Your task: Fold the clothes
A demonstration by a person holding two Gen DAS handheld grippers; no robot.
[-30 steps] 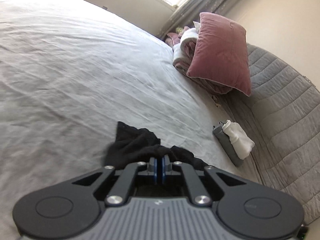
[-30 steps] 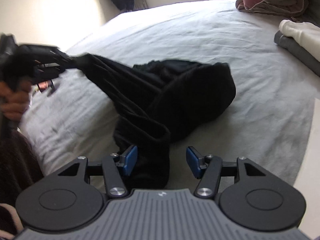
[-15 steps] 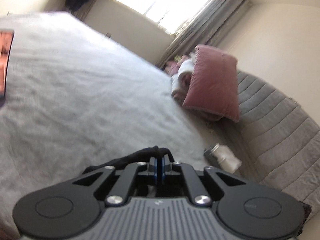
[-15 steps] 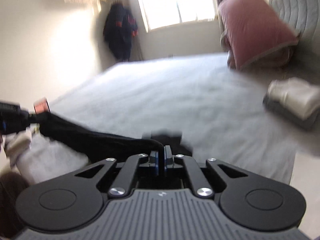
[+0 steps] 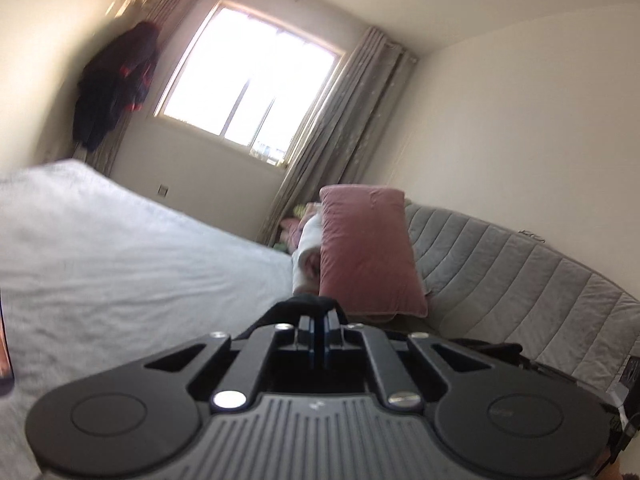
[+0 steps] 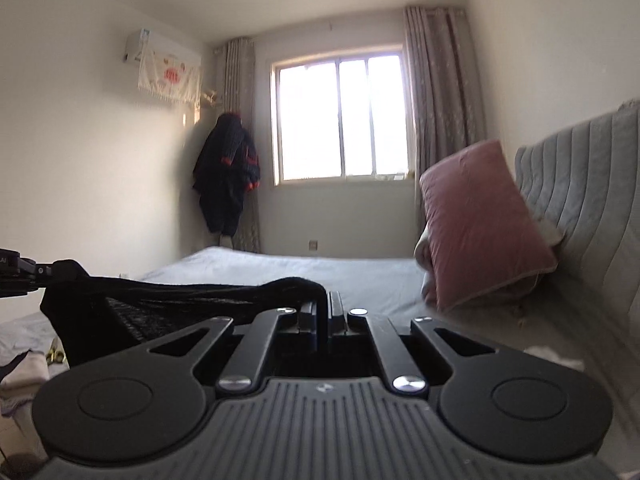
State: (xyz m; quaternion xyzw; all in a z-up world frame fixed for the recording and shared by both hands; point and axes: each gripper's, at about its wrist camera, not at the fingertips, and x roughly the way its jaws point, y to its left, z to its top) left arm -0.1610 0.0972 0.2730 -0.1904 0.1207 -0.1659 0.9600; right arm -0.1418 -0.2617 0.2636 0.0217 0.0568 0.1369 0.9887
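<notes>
Right wrist view, nearest first: the right gripper (image 6: 323, 312) has its two fingers pressed together on a bunched edge of a black garment (image 6: 180, 300), which arches just over the fingertips. From there the cloth stretches taut to the left, raised above the bed (image 6: 320, 270), to the left gripper (image 6: 24, 274) at the frame's left edge, where the fabric meets its tip and a fold hangs down below it. Beyond the garment lies the pale grey bed, and to the right a pink pillow (image 6: 480, 224) leans on a grey quilted headboard (image 6: 592, 208). At the far wall are a bright window (image 6: 340, 120) with grey curtains (image 6: 440, 88), a dark jacket (image 6: 226, 172) hanging in the corner, and an air conditioner (image 6: 160, 56) high on the left wall. Left wrist view, nearest first: the left gripper (image 5: 319, 336) is closed tight on a small hump of the same black garment (image 5: 308, 304), little of which shows past the fingers. Behind it are the bed (image 5: 120, 248), the pink pillow (image 5: 368, 248) standing against the headboard (image 5: 520, 272), then the window (image 5: 256, 92) and the jacket (image 5: 116, 84).
</notes>
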